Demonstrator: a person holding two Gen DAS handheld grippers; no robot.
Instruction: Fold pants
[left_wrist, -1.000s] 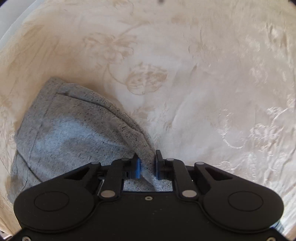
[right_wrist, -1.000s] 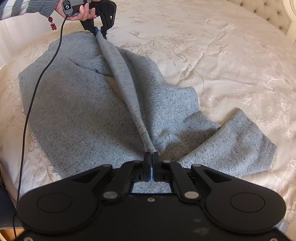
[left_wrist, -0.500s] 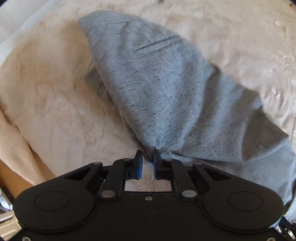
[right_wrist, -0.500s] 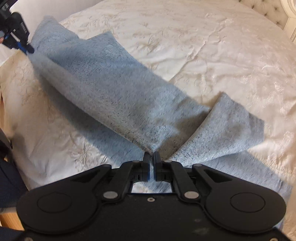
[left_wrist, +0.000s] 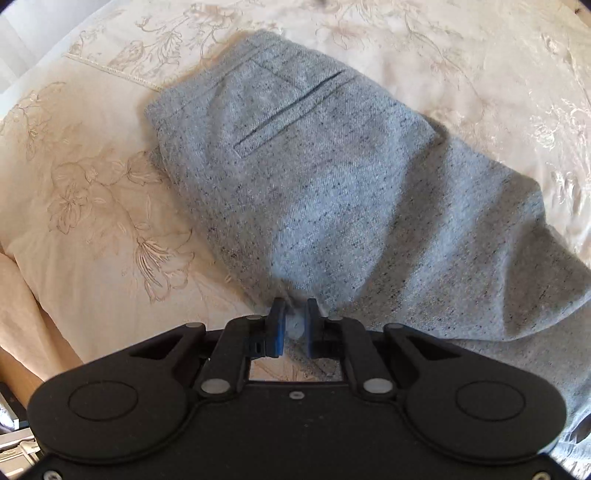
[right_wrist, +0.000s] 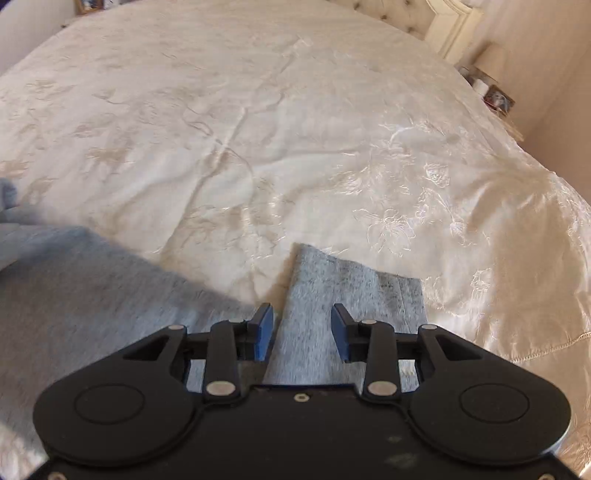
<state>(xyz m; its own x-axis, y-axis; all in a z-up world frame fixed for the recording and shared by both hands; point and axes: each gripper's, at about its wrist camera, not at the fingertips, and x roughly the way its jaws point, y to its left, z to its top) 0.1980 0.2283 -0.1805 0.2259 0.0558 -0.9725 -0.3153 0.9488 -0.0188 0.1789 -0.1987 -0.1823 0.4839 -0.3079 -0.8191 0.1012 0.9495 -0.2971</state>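
Observation:
The grey speckled pants (left_wrist: 332, 177) lie on the cream bedspread, their top part with a slit back pocket (left_wrist: 291, 110) facing up. My left gripper (left_wrist: 294, 325) is shut on a pinch of the pants' near edge. In the right wrist view my right gripper (right_wrist: 302, 330) is open above a pant leg (right_wrist: 351, 295) whose hem end lies flat just ahead of it. More grey cloth (right_wrist: 92, 291) spreads to the left, blurred.
The embroidered cream bedspread (right_wrist: 277, 129) covers the whole bed. The bed's edge and a wooden frame (left_wrist: 22, 321) show at the lower left of the left wrist view. A headboard and a bedside shelf with small items (right_wrist: 495, 96) stand at the far right.
The pants have been swung over and laid down flat with the pocket side up. My right gripper has opened and let go of the cloth. The left gripper still holds its pinch.

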